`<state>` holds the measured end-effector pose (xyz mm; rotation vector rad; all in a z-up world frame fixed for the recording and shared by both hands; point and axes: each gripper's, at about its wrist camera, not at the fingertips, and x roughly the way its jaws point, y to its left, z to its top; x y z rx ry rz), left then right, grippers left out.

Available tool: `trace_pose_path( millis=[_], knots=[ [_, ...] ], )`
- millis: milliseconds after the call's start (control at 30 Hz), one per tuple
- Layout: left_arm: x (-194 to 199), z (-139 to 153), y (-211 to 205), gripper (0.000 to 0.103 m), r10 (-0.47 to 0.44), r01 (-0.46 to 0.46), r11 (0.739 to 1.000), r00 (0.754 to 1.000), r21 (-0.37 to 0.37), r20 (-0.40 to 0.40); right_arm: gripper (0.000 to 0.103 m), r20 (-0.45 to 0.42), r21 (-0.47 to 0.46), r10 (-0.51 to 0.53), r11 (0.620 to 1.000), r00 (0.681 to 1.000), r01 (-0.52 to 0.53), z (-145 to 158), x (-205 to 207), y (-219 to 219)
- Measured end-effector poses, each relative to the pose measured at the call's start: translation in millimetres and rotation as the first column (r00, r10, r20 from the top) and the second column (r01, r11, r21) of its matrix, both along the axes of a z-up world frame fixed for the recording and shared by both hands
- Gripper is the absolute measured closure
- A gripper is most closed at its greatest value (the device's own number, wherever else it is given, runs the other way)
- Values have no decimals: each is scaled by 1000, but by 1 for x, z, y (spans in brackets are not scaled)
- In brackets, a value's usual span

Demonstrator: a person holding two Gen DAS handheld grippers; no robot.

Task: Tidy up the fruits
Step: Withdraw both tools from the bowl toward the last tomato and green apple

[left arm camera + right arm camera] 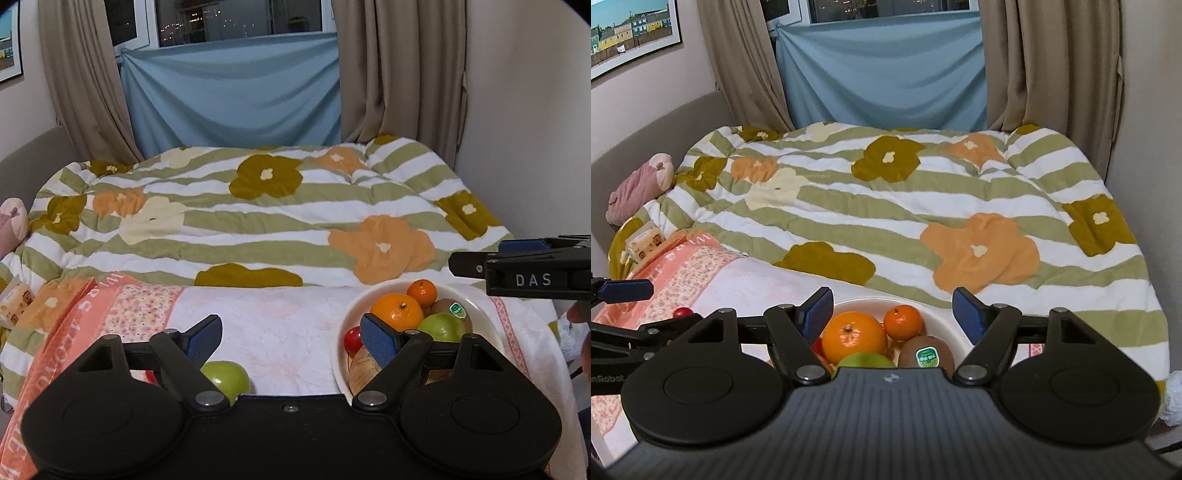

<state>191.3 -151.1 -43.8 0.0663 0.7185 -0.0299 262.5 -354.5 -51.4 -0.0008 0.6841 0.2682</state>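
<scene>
A white bowl (476,299) on a pink cloth holds two oranges (397,310), a green apple (441,326), a kiwi with a sticker (452,308), a small red fruit (352,339) and a reddish apple (364,371). Another green apple (227,378) lies on the cloth to the left of the bowl. My left gripper (291,336) is open and empty above the cloth between that apple and the bowl. My right gripper (892,314) is open and empty above the bowl (942,321), over the large orange (855,336) and kiwi (925,354).
The pink cloth (280,325) lies on a bed with a green-striped flowered duvet (258,221). A snack packet (14,299) and a pink plush (642,184) sit at the bed's left. Curtains and a blue sheet hang behind. A small red fruit (683,312) lies on the cloth.
</scene>
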Motion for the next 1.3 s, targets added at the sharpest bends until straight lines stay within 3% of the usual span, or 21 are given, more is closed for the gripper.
trace_pose_path(
  millis=[300, 567, 733, 967, 1300],
  knots=[
    [-44, 17, 24, 18, -29, 30, 999, 998, -22, 62, 16, 34, -18, -43, 999, 998, 44, 31, -64, 26],
    [-78, 22, 63, 18, -27, 30, 999, 997, -38, 74, 2, 60, -22, -74, 997, 995, 76, 47, -110, 67],
    [-89, 19, 89, 7, -40, 43, 998, 996, -34, 75, 0, 65, -8, -91, 996, 994, 92, 50, -125, 93],
    [-80, 5, 127, 7, -80, 81, 996, 995, -24, 54, 0, 35, -9, -115, 993, 993, 116, 38, -121, 133],
    [-35, -29, 174, 7, -201, 201, 979, 980, 23, 2, 0, -35, -8, -152, 988, 988, 152, -7, -94, 188]
  ],
)
